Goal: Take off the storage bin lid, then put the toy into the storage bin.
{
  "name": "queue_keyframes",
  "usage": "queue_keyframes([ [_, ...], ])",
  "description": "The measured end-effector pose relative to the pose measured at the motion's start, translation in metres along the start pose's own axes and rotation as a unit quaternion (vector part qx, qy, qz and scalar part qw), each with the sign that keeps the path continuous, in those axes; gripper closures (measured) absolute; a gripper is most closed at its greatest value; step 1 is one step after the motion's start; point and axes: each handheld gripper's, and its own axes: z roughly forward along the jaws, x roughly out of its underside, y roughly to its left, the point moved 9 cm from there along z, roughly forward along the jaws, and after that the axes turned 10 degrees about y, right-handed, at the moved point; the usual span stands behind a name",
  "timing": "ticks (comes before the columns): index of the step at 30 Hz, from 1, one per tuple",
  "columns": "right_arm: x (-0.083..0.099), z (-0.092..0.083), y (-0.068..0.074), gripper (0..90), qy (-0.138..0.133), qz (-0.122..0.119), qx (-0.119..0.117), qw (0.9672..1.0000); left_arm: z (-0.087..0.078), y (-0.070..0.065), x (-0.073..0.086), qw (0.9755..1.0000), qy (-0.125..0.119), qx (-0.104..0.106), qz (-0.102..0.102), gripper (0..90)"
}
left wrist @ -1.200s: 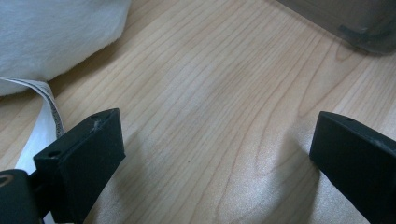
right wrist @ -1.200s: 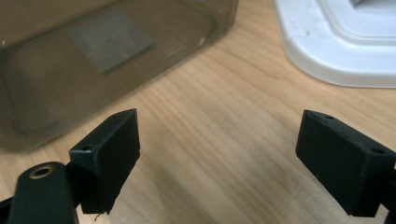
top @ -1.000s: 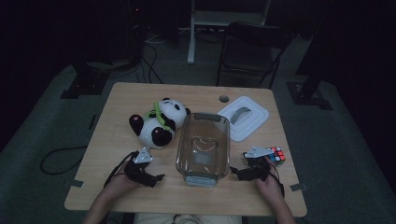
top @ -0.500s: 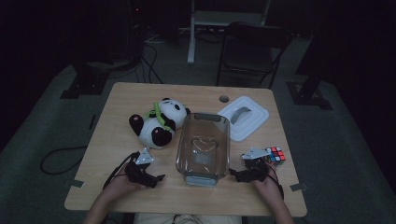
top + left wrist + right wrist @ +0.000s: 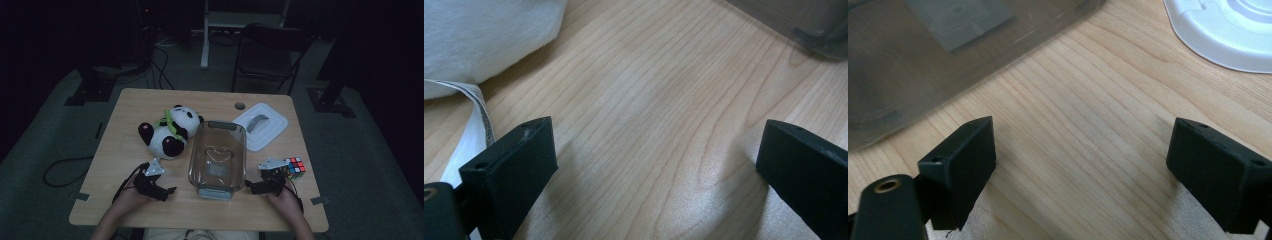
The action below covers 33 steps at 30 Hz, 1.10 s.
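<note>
Both claws spread wide and empty, my left gripper (image 5: 156, 184) sits just below the plush panda (image 5: 169, 132), so I approach low and pinch its body squarely, right gripper (image 5: 266, 184) idle beside the clear container (image 5: 218, 159).

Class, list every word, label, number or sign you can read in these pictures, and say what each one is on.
No text can be read.
Tag on the panda: it carries print, too blurred to read.
Clear box: a pale patch on its bottom, perhaps a label, no legible writing.
White lid: raised shapes, no words.
Cube: coloured squares, no writing.
</note>
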Motion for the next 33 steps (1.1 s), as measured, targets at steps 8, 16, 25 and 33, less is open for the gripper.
queue_keyframes([
  [8, 0.000, 0.000, 0.000, 11.8, 0.000, 0.000, 0.000, 1.0000, 0.000, 0.000, 0.000, 1.0000, 0.000, 0.001, 0.001, 3.4],
  [16, 0.000, 0.000, 0.000, 11.8, 0.000, 0.000, 0.000, 1.0000, -0.001, 0.000, 0.001, 1.0000, 0.005, 0.002, 0.005, 4.0],
  [25, 0.000, 0.000, 0.000, 11.8, 0.000, 0.000, 0.000, 1.0000, -0.012, -0.010, -0.003, 0.9990, 0.023, 0.019, 0.033, 5.4],
  [33, 0.000, 0.000, 0.000, 11.8, 0.000, 0.000, 0.000, 1.0000, -0.028, -0.009, -0.016, 0.9993, -0.001, 0.028, 0.024, 5.5],
])
